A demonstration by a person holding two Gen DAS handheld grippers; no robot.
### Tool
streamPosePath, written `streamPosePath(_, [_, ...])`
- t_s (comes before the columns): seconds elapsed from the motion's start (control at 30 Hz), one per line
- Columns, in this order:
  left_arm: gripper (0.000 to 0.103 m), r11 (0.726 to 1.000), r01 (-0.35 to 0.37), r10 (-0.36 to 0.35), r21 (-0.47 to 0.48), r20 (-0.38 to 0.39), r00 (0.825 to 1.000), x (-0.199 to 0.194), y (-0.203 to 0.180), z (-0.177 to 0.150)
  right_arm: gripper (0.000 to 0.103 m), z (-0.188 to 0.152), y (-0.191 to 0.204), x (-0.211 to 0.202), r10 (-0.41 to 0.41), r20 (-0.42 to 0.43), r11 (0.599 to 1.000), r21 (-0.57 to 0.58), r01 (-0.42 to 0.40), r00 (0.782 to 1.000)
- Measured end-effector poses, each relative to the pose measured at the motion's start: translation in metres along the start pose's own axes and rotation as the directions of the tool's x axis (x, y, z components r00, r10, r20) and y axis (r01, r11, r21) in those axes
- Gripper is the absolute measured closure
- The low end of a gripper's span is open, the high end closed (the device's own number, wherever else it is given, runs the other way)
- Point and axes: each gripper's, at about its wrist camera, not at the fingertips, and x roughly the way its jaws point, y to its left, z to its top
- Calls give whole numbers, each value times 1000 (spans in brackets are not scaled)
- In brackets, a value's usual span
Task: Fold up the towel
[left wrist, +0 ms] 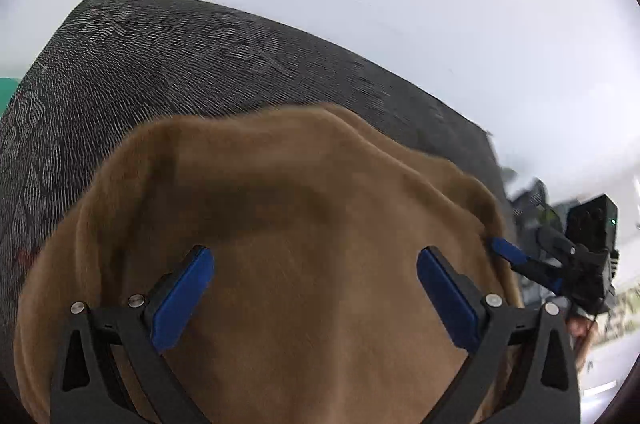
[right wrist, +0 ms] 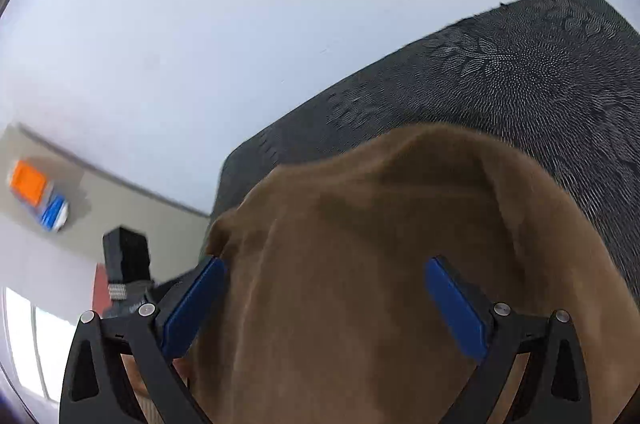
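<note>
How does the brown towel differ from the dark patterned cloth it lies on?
The brown towel is plain and one colour; the dark patterned cloth carries a fine pale woven motif. The towel is rumpled, with raised humps and shadowed folds; the cloth lies flat and smooth. The towel covers only part of the cloth, which spreads out well beyond it. Both are soft fabrics, and both show in each wrist view.

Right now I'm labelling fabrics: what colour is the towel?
Plain brown towel, no pattern, shown best in the left wrist view.
</note>
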Motion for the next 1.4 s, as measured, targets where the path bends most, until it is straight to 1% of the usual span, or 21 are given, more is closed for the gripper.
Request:
streamPosePath(0.07, [1,1000,-25,25,-18,17,1000,12,7,11,1,11,-6,7,-69,32,998,-11,69,997])
streamPosePath(0.17, [1,997,-62,64,-46,40,997,30,18,28,1,24,-20,15,-174,84,984,-21,176,981])
streamPosePath(0.23, [1,996,-81,83,-45,55,995,36,21,33,1,33,-33,15,-174,124,984,-7,177,977])
streamPosePath(0.37, [1,994,-111,111,-6,85,990,40,19,33,1,46,-38,16,-219,181,974,-25,227,959])
streamPosePath(0.4, [1,993,-119,118,3,92,989,41,18,33,0,48,-39,20,-256,179,963,-38,267,950])
streamPosePath(0.43, [1,992,-128,126,14,99,987,42,17,33,0,48,-38,21,-270,181,957,-58,284,946])
streamPosePath(0.53, [1,978,-187,177,97,97,979,48,9,30,0,45,-34,23,-286,190,944,-110,310,939])
streamPosePath(0.63, [1,962,-238,227,137,88,970,55,3,30,0,39,-23,4,-321,224,930,-110,351,920])
streamPosePath(0.67, [1,956,-255,244,147,84,966,58,0,31,0,37,-19,-7,-318,240,929,-113,351,917])
streamPosePath(0.73, [1,954,-259,252,151,64,966,59,-1,32,0,32,-1,-33,-287,270,932,-141,332,919])
streamPosePath(0.8, [1,962,-245,243,117,33,970,55,-5,33,0,18,20,-56,-251,259,934,-189,304,933])
streamPosePath(0.87, [1,977,-203,203,64,14,979,46,-6,30,0,-9,38,-77,-214,189,931,-257,259,958])
streamPosePath(0.9, [1,985,-171,171,37,7,985,40,-9,25,0,-20,42,-82,-198,150,930,-284,234,969])
streamPosePath(0.93, [1,990,-141,141,23,1,990,35,-12,20,0,-32,46,-85,-190,112,929,-301,215,975])
streamPosePath(0.97, [1,993,-117,118,27,-6,993,29,-16,13,0,-51,49,-86,-192,54,927,-317,199,980])
streamPosePath(1.03, [1,996,-80,81,46,-20,996,19,-26,-1,0,-87,51,-90,-209,-15,916,-353,190,978])
streamPosePath(1.13, [1,995,-37,42,94,-55,998,3,-43,-27,0,-147,54,-96,-260,-86,884,-422,201,962])
streamPosePath(1.17, [1,993,-27,35,113,-71,997,1,-49,-38,0,-167,56,-101,-274,-96,871,-447,205,957])
streamPosePath(1.23, [1,988,-9,26,154,-109,994,-3,-60,-63,0,-204,59,-113,-295,-99,846,-489,211,950])
streamPosePath(1.33, [1,977,14,22,213,-166,986,-8,-74,-103,0,-227,52,-160,-308,8,837,-473,275,951])
streamPosePath(1.4, [1,969,23,26,246,-193,981,-8,-84,-125,0,-241,46,-193,-316,84,832,-455,318,945])
